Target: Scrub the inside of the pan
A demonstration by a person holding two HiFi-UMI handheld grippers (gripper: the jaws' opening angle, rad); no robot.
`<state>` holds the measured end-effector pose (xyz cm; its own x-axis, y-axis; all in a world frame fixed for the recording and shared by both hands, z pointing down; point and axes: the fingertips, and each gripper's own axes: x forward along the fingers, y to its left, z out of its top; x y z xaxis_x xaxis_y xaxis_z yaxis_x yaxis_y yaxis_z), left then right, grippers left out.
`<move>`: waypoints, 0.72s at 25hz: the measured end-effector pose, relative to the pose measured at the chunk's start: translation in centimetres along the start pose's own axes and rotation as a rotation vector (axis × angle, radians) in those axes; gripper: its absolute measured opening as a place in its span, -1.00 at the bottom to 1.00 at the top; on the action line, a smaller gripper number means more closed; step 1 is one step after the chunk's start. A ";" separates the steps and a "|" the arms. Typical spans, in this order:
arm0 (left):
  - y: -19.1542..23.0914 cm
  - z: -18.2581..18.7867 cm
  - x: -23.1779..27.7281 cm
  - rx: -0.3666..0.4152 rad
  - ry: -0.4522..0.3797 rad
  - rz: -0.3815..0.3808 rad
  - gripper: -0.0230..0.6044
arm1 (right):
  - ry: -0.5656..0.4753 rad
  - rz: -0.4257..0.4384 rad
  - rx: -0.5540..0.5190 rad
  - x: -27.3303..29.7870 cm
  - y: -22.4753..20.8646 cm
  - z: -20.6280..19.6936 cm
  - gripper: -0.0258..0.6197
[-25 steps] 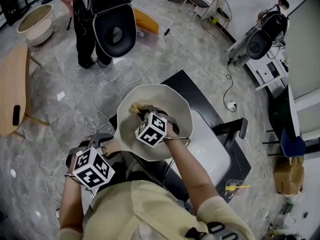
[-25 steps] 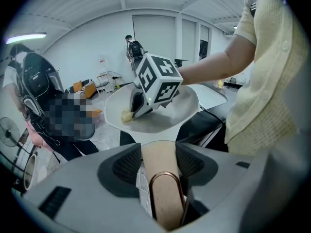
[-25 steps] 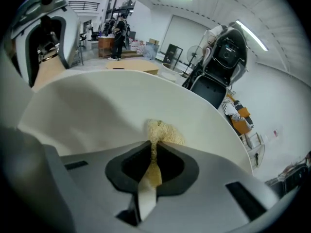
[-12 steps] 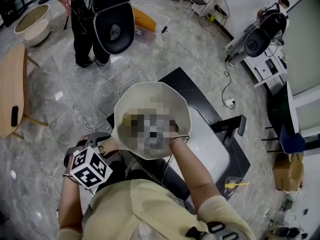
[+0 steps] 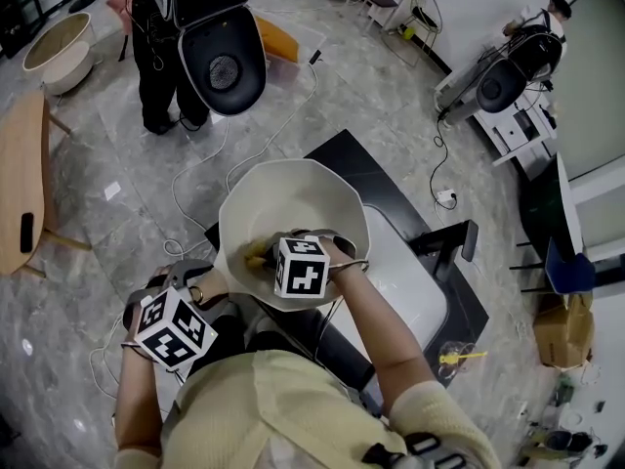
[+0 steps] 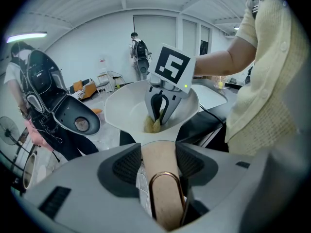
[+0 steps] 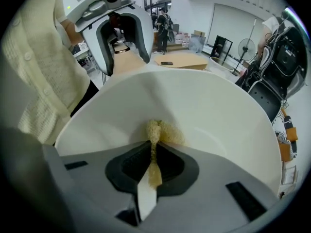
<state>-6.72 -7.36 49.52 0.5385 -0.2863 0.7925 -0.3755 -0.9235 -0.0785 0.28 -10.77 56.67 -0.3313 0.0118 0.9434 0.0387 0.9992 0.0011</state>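
**Left:** in the head view the left claw (image 5: 200, 283) is largely hidden beneath its marker cube. Only the left gripper view shows this claw (image 6: 159, 161) clamped shut on the pan's tan handle (image 6: 167, 198), which carries a copper hanging ring (image 6: 165, 174).

**Centre:** the cream pan (image 5: 293, 189) is held over the corner of the black table (image 5: 386, 189).

**Right:** the right claw (image 5: 266, 255) reaches inside the pan. The right gripper view alone shows its jaws closed on a yellow sponge (image 7: 163, 130), which is pinched thin and pressed against the pan's inner wall (image 7: 209, 106). One second earlier the sponge (image 5: 256, 254) lay near the far rim. It now sits lower, nearer the handle.
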 end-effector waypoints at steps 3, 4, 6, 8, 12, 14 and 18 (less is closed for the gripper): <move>0.0 0.0 -0.1 -0.002 0.000 0.000 -0.19 | 0.045 0.072 -0.018 -0.2 1.3 -0.7 -0.79; 0.0 0.0 -0.1 -0.002 0.000 0.000 -0.19 | 0.062 0.100 -0.023 -0.3 1.8 -1.1 -0.79; 0.0 -0.1 0.0 -0.002 -0.001 0.001 -0.19 | 0.097 0.157 -0.023 -0.5 2.8 -1.9 -0.79; 0.0 0.0 0.1 -0.001 -0.003 0.001 -0.19 | 0.132 0.201 -0.010 -0.8 3.5 -2.8 -0.79; -0.1 -0.1 0.1 0.002 -0.001 0.003 -0.19 | 0.222 0.250 0.032 -1.3 4.5 -4.6 -0.78; -0.1 -0.1 0.1 0.003 0.000 0.003 -0.19 | 0.267 0.267 0.049 -1.7 4.8 -5.6 -0.78; 0.0 -0.1 0.1 0.004 -0.001 0.003 -0.19 | 0.345 0.265 0.090 -2.1 4.5 -7.5 -0.79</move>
<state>-6.68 -7.34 49.68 0.5379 -0.2891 0.7919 -0.3738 -0.9238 -0.0834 8.18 -6.59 57.21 0.0138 0.2706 0.9626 -0.0069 0.9627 -0.2706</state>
